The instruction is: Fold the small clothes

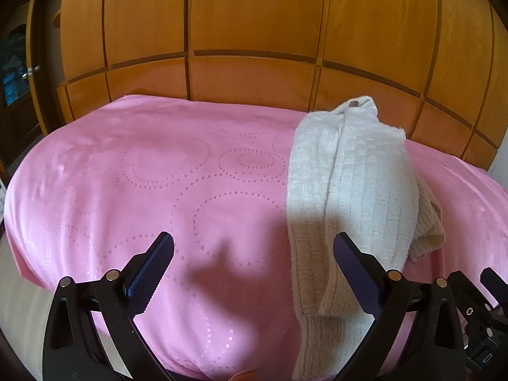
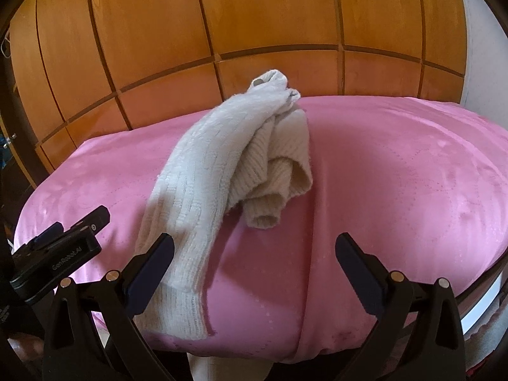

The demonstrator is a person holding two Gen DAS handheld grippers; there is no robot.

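Pink bedspread fills mid-frame, a cream knit sweater bunched right of centre; left gripper and right gripper fingers spread apart, empty.

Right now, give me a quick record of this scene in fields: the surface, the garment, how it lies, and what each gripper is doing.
surface: pink bedspread with a dotted circle pattern
backdrop: wooden panelled wall behind the bed
garment: cream knit sweater, one piece
garment state: partly folded into a long strip, sleeve bunched on its right side, near end hanging over the bed edge
left gripper: open, holding nothing, above the bedspread left of the sweater
right gripper: open, holding nothing, its left finger in front of the sweater's near end
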